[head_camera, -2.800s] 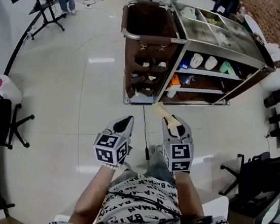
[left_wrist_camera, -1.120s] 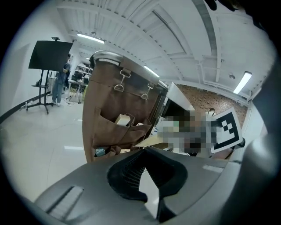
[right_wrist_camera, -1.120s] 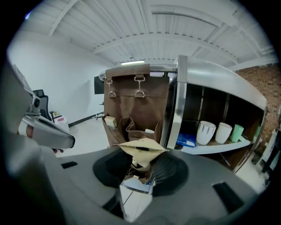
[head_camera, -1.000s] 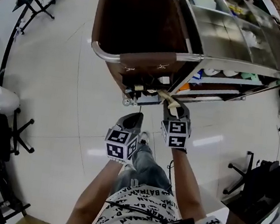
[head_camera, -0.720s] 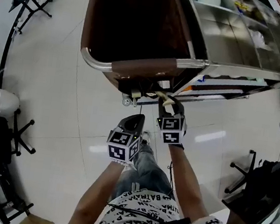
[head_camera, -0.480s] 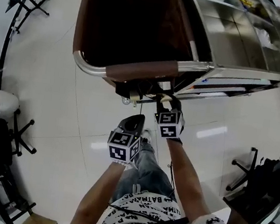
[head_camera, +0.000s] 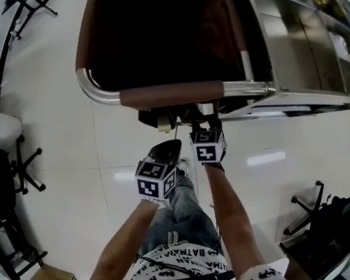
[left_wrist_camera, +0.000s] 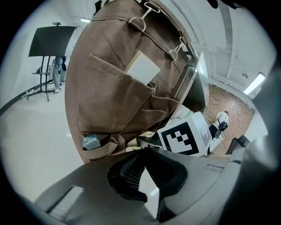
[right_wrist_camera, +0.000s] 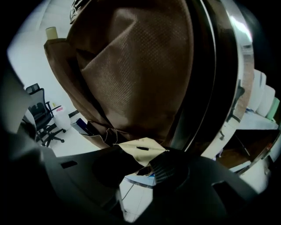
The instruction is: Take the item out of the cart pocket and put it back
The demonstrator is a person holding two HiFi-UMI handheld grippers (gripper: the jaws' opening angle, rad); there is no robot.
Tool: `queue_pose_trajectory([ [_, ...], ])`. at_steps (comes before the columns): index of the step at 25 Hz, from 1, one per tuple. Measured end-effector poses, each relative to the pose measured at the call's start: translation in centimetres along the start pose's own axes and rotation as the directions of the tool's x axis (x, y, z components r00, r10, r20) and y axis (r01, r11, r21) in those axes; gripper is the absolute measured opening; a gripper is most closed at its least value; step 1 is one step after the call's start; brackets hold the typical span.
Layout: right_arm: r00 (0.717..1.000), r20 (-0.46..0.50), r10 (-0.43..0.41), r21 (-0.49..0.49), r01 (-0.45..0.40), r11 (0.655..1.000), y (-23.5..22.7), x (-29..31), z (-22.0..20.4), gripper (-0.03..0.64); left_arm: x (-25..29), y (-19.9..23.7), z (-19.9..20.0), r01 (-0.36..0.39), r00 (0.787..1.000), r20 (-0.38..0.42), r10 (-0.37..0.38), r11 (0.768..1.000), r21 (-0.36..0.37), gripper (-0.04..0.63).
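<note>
My right gripper (right_wrist_camera: 147,160) is shut on a flat cream packet (right_wrist_camera: 139,148) that sticks out past its tips, close against the brown cloth pockets (right_wrist_camera: 140,66) on the end of the cart. In the head view this gripper (head_camera: 201,122) reaches under the padded cart handle (head_camera: 168,94), and its tips are hidden there. My left gripper (head_camera: 171,147) hangs lower and nearer me, its jaws together on nothing. In the left gripper view, my left gripper (left_wrist_camera: 145,154) faces the pockets, which hold a white box (left_wrist_camera: 142,68) and a small blue-grey box (left_wrist_camera: 91,142).
The steel cart top (head_camera: 302,50) runs to the right, with shelves of white rolls (right_wrist_camera: 263,101) below. An office chair (head_camera: 4,171) stands at the left, another chair base (head_camera: 319,213) at the right. A black stand (left_wrist_camera: 46,66) is far off on the white floor.
The view has closed in on the cart. My right gripper has carried the cream packet forward, under the handle to the pockets. The left gripper has stayed low beside my leg.
</note>
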State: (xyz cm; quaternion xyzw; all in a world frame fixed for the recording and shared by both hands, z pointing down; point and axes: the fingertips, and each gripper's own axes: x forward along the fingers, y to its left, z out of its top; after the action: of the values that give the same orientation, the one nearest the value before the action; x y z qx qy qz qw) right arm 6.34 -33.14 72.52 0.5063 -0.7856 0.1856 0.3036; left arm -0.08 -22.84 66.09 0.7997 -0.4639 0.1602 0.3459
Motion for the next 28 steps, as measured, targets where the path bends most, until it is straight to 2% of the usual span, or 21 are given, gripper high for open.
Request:
queue_pose_trajectory([
  [9,1.0,-0.014,0.005,-0.008,-0.005,1.0,0.0,0.6,-0.6,0.154,-0.6,-0.2,-0.6,-0.008,1.0,0.0,0.008,1.0,-0.022,0.0],
  [13,1.0,-0.011,-0.012,0.009,0.012,1.0,-0.2,-0.2,-0.8,0.224,-1.6,0.2,-0.6,-0.011,1.0,0.013,0.011,1.0,-0.025,0.0],
  [17,0.999,0.017,-0.048,0.013,0.048,0.999,0.1,-2.9,-0.6,0.276,-3.4,0.8,0.0,-0.006,0.999,0.035,0.007,0.999,-0.034,0.0],
  [21,0.995,0.067,-0.076,0.033,0.073,0.997,0.6,-7.8,0.0,0.276,-6.4,0.4,0.9,0.017,0.997,0.07,-0.016,1.0,-0.018,0.0],
  [23,0.995,0.082,-0.064,0.044,0.06,0.997,1.5,-10.8,-0.4,0.276,-8.8,0.0,1.2,0.029,0.996,0.088,-0.028,1.0,-0.004,0.0],
  [25,0.992,0.116,-0.048,0.078,0.039,0.996,2.9,-14.2,0.2,0.268,-11.6,-0.2,1.7,0.034,0.993,0.112,-0.035,0.999,0.013,0.0],
  [27,0.985,0.169,-0.043,0.126,0.022,0.992,4.2,-17.8,1.5,0.157,-14.6,-0.4,2.1,0.032,0.99,0.14,-0.035,0.999,0.025,0.0],
  [28,0.979,0.198,-0.043,0.143,0.014,0.99,5.1,-19.7,2.1,0.123,-16.3,-0.4,2.3,0.029,0.987,0.155,-0.033,0.999,0.029,0.0],
])
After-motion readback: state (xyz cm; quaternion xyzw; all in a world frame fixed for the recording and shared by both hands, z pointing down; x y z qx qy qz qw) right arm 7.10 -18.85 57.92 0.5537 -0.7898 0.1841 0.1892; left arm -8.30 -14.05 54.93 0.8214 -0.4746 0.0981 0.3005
